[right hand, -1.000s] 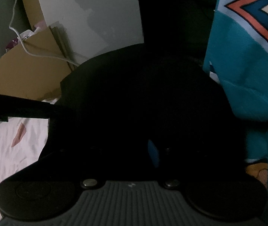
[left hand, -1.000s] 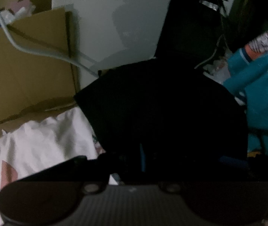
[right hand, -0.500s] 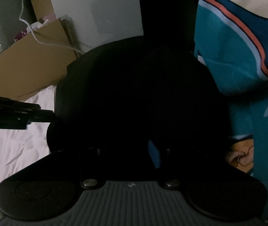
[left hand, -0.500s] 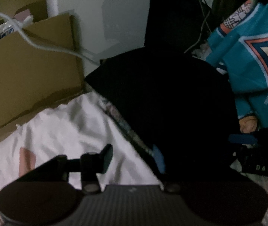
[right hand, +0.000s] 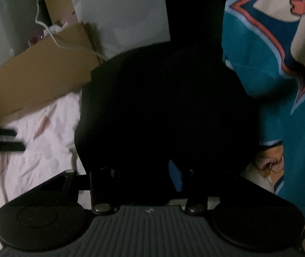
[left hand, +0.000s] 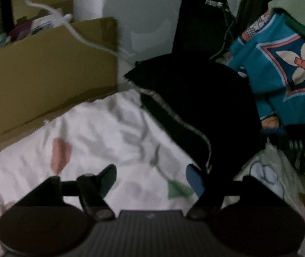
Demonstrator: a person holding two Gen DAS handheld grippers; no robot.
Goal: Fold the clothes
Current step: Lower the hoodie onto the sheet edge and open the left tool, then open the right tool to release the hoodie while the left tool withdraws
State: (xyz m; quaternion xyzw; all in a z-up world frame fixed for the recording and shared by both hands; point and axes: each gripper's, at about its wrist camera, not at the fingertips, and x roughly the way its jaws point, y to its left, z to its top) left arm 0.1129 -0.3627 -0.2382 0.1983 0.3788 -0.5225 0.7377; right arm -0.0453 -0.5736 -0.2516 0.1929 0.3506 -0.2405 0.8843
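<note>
Garment (left hand: 206,98) released by left tool (left hand: 152,178), now wide, pulled back over sheet (left hand: 92,132); right tool (right hand: 144,177) grip unclear.

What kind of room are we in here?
Probably a cluttered bedroom: a black garment lies on a white printed bedsheet, a teal patterned blanket is heaped alongside, and a cardboard box stands against the wall.
</note>
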